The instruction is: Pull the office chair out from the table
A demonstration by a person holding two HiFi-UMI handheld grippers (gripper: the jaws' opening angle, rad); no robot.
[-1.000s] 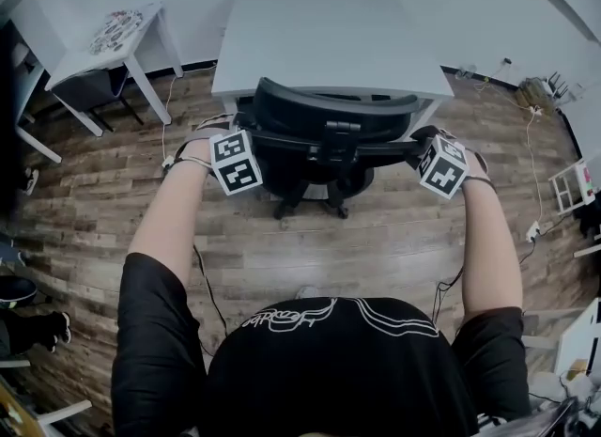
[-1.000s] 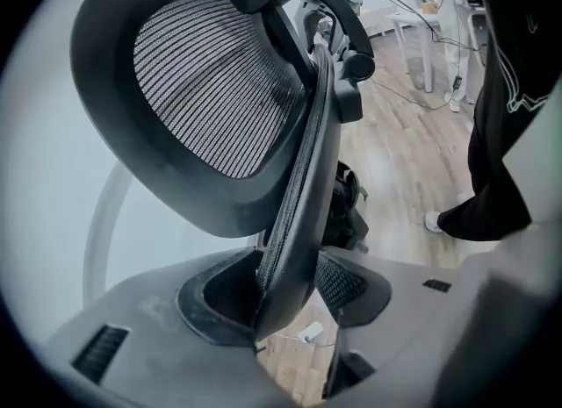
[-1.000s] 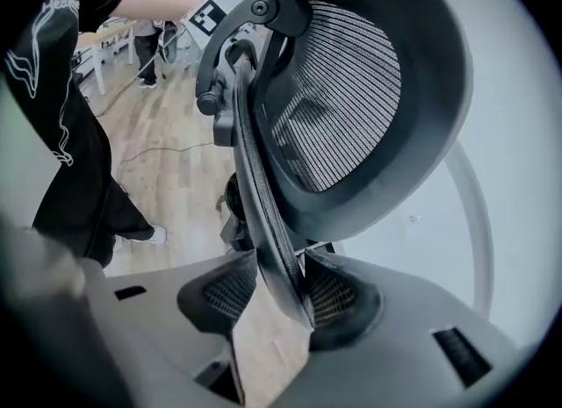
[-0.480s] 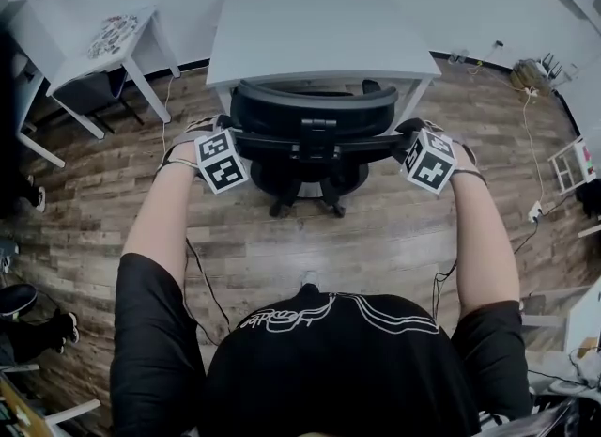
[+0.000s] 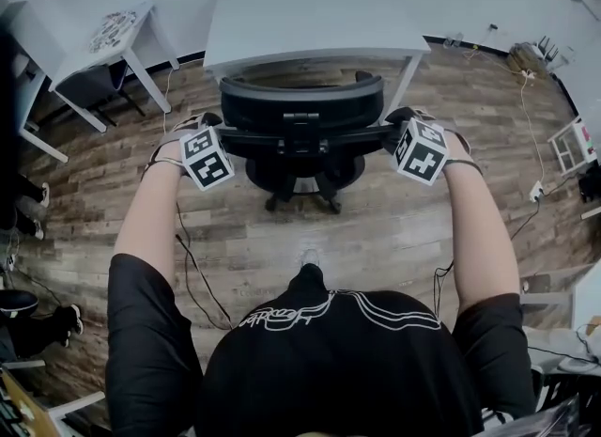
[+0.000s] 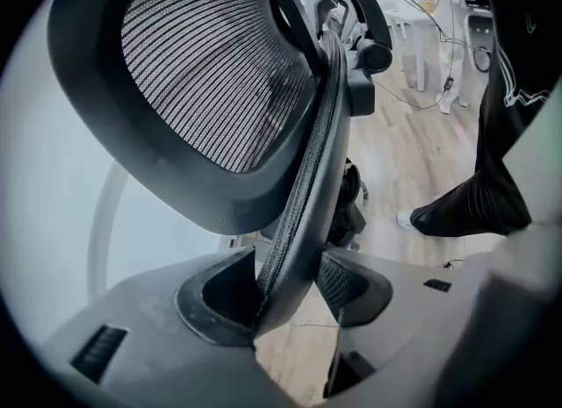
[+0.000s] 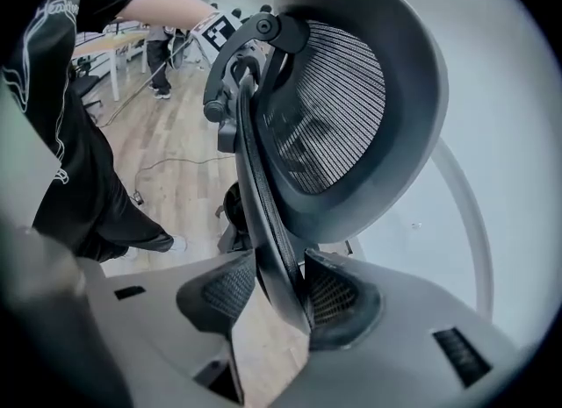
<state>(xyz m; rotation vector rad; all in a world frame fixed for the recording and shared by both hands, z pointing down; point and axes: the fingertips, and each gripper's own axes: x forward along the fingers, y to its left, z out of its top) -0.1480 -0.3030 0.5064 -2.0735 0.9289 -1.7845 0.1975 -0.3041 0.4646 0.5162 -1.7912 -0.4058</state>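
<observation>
Claw pair clamped on chair back (image 5: 300, 101) rim: left claw (image 6: 290, 288) at 9 o'clock, right claw (image 7: 281, 292) at 3. Pull evenly toward 6, away from table (image 5: 310, 12); no twisting.

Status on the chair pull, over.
Both clamped: left gripper and right gripper on the office chair backrest rim. Backrest just off the table edge. Loose cable on floor, rear left of chair.
</observation>
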